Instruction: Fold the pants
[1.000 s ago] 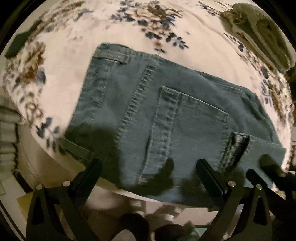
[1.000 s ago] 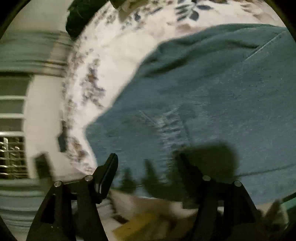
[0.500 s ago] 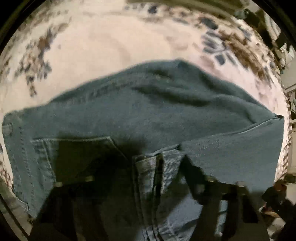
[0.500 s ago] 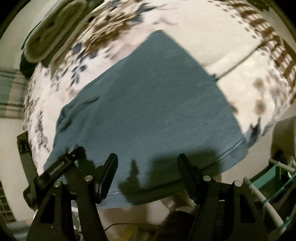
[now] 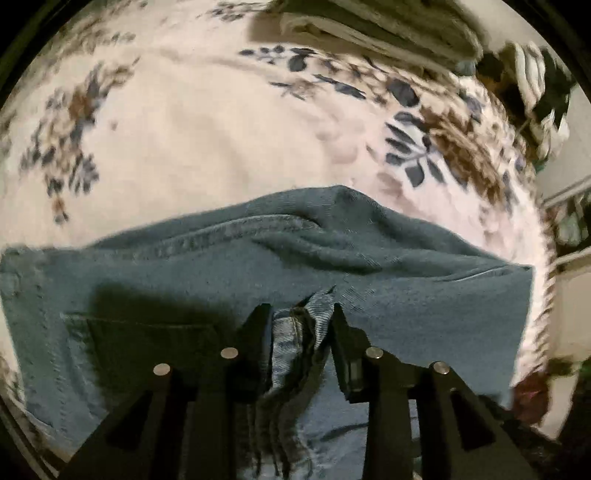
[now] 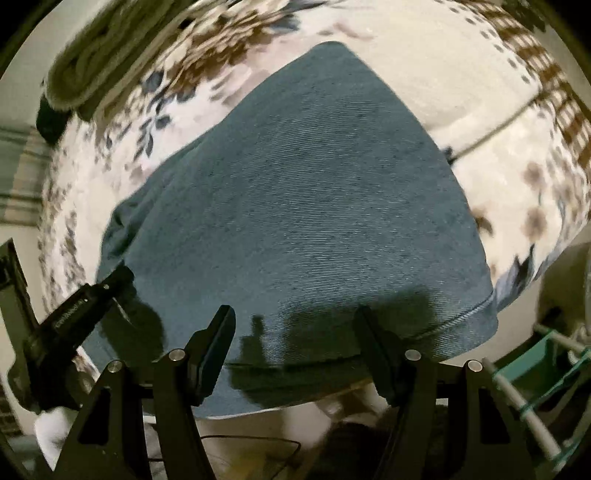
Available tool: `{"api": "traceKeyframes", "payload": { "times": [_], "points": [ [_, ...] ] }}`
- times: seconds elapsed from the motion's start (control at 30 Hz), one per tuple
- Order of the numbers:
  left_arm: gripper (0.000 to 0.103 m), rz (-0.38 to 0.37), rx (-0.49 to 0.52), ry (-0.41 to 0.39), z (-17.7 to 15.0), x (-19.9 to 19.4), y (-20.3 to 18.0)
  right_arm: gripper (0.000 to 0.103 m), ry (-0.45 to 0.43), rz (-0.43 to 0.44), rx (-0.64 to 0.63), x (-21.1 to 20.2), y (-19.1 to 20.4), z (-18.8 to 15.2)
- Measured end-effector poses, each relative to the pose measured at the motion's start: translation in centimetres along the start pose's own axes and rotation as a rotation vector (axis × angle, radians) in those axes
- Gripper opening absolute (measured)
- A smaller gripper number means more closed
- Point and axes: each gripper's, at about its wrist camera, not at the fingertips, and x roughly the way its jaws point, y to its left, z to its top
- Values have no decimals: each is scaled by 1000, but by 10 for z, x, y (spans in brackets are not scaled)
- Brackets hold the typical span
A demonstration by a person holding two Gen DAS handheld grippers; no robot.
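Observation:
Dark teal denim pants (image 5: 332, 266) lie folded on a floral bedspread (image 5: 207, 140). In the left wrist view my left gripper (image 5: 300, 314) is shut on a bunched layer of the pants' near edge (image 5: 295, 332), with the paler inside of the denim showing between the fingers. A back pocket (image 5: 147, 339) shows to its left. In the right wrist view the pants (image 6: 314, 206) spread out ahead, and my right gripper (image 6: 295, 321) is open and empty above their near hem. The left gripper's body (image 6: 74, 310) shows at the left edge of that view.
Folded towels or blankets (image 5: 388, 22) lie at the far side of the bed, also in the right wrist view (image 6: 96, 51). The bed edge is close below the grippers. A green and white rack (image 6: 546, 362) stands to the right of the bed.
My left gripper has swung over the pants' near edge and closed on a bunched layer of denim. My right gripper has swung right to the hem end and stays open.

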Motion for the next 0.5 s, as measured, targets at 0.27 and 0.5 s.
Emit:
{"api": "traceKeyframes", "payload": {
  "times": [0.27, 0.5],
  "points": [
    [49, -112, -276, 46, -30, -29, 57, 69, 103, 43, -85, 12, 37, -6],
    [49, 113, -101, 115, -74, -1, 35, 69, 176, -113, -293, 38, 70, -28]
  ]
}}
